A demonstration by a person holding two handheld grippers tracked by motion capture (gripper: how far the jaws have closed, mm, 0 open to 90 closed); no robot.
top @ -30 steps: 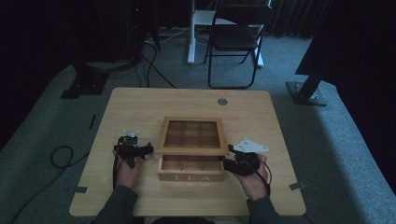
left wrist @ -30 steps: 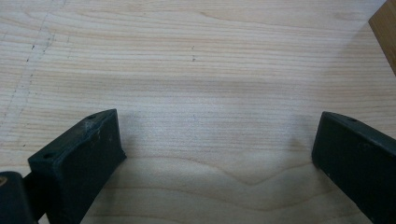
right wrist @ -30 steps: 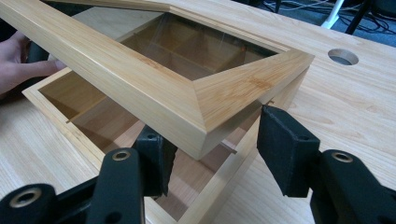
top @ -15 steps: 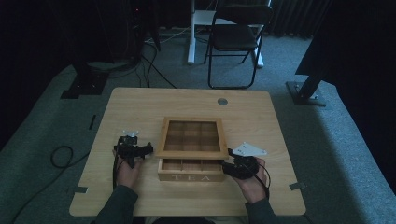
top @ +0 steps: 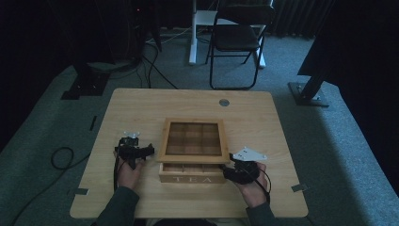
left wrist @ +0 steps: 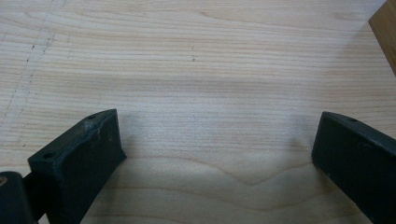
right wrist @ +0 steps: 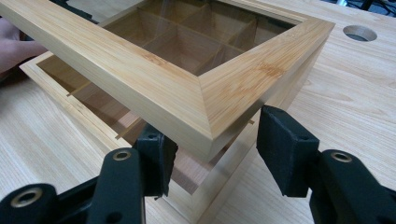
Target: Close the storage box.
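Lid (right wrist: pixel 187 100): bamboo frame w/ glass pane, stiff, smooth, prob. light; glass fragile. Raised ajar over tea box (top: pixel 192 173), mid worktop (top: pixel 141 108).
Hold: best taken at frame corner, not glass.
Right gripper (right wrist: pixel 212 144): fingers (right wrist: pixel 280 149) straddle lid corner; contact can't be told.
Left gripper (left wrist: pixel 217 154): fingers released, nothing between, beside box.

We count one wooden tea box (top: pixel 192 172) with one glass-paned lid (top: pixel 193 141), two black grippers, the left gripper (top: pixel 141 152) and the right gripper (top: pixel 229 170), one table (top: pixel 141 108), and one folding chair (top: pixel 240 40) behind it.
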